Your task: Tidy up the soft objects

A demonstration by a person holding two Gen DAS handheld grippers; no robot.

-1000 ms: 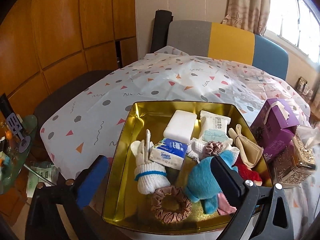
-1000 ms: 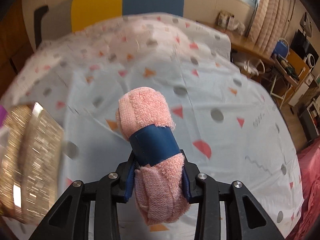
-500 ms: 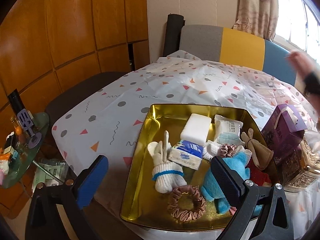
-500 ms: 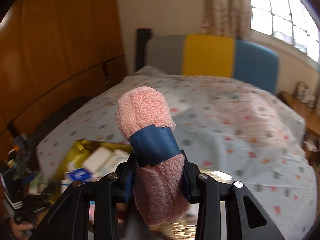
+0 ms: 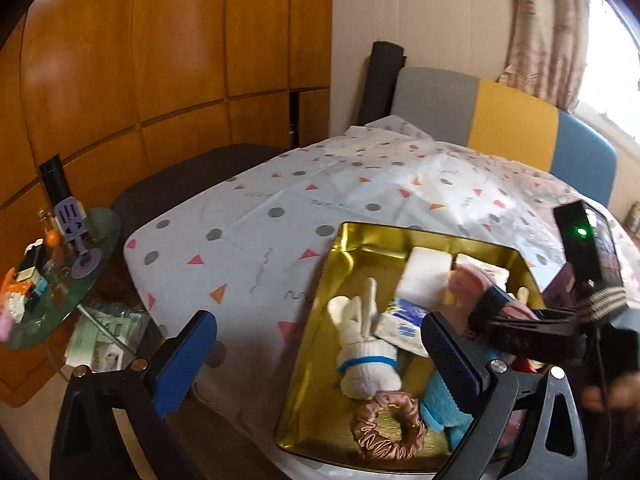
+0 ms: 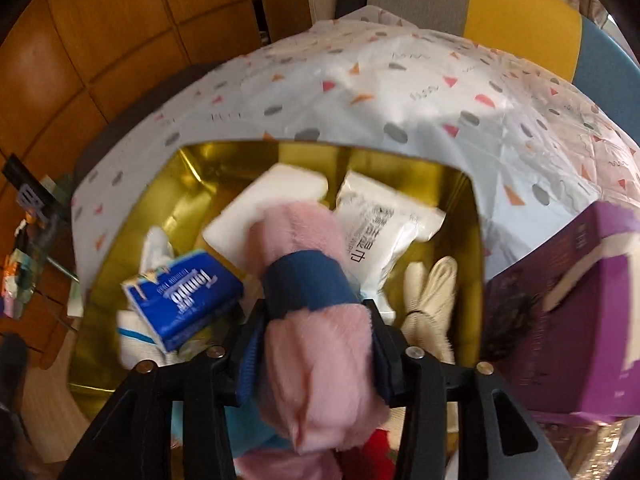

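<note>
- So a second ago the right gripper [image 6: 312, 344] was out over the bare spotted tablecloth [image 6: 400, 80] with the rolled pink towel [image 6: 308, 320] pinched in it. Now it has swung round and hangs right over the gold tray [image 6: 400, 156]. Big change of scenery in one second.
- The towel, with its blue band [image 6: 308, 284], is clamped between the jaws, nose pointing into the tray over the white block [image 6: 280, 196] and the white wipes packet [image 6: 384, 228]. Can't tell if it touches anything below yet; the frame is a bit smeared.
- From the left wrist view you can see the right gripper [image 5: 500, 312] coming in from the right side, towel tip [image 5: 466, 284] poking over the back half of the gold tray [image 5: 348, 240].
- The left gripper [image 5: 320, 352] has its blue pads spread wide and holds nothing. It has drifted back and left a bit compared with earlier, sitting off the near edge of the tray.
- The tray is already crowded: white sock bunny [image 5: 364, 352], Tempo tissue pack [image 6: 184, 292], brown scrunchie [image 5: 386, 426], teal plush [image 5: 444, 408], and a cream bunny-ish thing [image 6: 432, 300] on the right.
- My read: this is the drop-off step for the towel, nearly done. Only a lowering and a release seem left. The free gold floor is mostly far-left, so it probably lands on top of stuff.
- The purple box [image 6: 580, 312] sits just beside the tray's right wall, worth not clipping it.
</note>
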